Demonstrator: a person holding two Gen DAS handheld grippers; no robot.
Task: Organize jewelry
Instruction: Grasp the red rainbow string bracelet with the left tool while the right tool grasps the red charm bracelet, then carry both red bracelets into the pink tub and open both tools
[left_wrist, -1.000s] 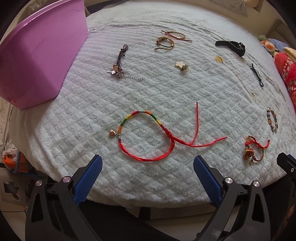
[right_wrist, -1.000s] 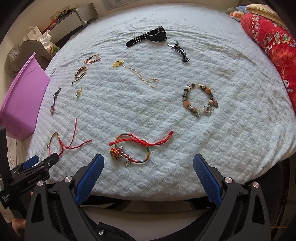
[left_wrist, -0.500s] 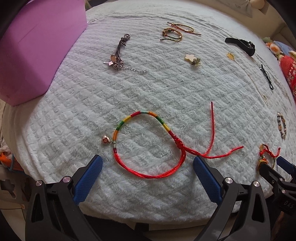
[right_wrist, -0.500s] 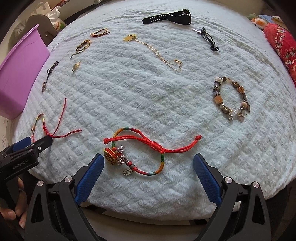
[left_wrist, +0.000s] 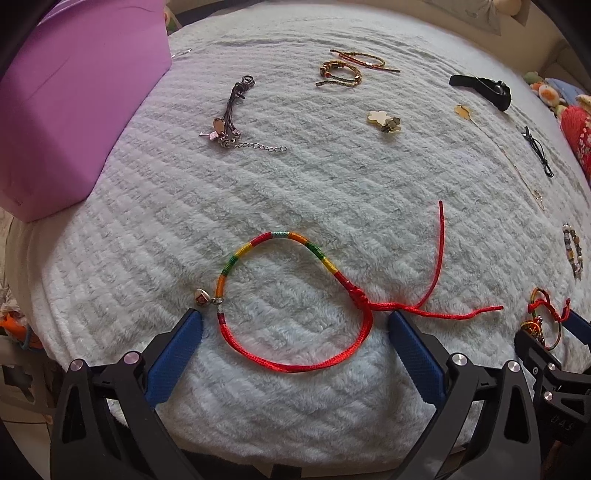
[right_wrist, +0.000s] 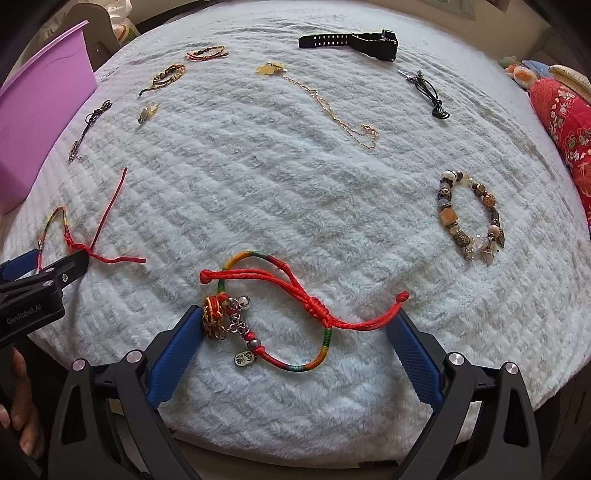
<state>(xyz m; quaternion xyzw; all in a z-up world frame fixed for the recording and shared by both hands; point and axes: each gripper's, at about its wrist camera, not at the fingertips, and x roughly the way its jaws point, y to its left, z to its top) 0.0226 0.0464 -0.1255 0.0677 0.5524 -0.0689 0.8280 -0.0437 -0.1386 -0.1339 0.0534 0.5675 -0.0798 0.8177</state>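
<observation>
L gripper (left_wrist: 293, 319) jaws wide apart, straddling red cord bracelet w/ rainbow band (left_wrist: 295, 295) lying flat on white fluffy blanket (left_wrist: 295, 184); R gripper (right_wrist: 295, 317) also spread wide, either side of red bracelet w/ charms (right_wrist: 280, 321), not clamped; purple bin (left_wrist: 74, 103) far left; beaded bracelet (right_wrist: 469, 218), black watch (right_wrist: 354, 40), gold chain (right_wrist: 325, 103) scattered beyond

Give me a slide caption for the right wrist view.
Open right gripper straddling a red cord charm bracelet on the pale blanket.
</observation>
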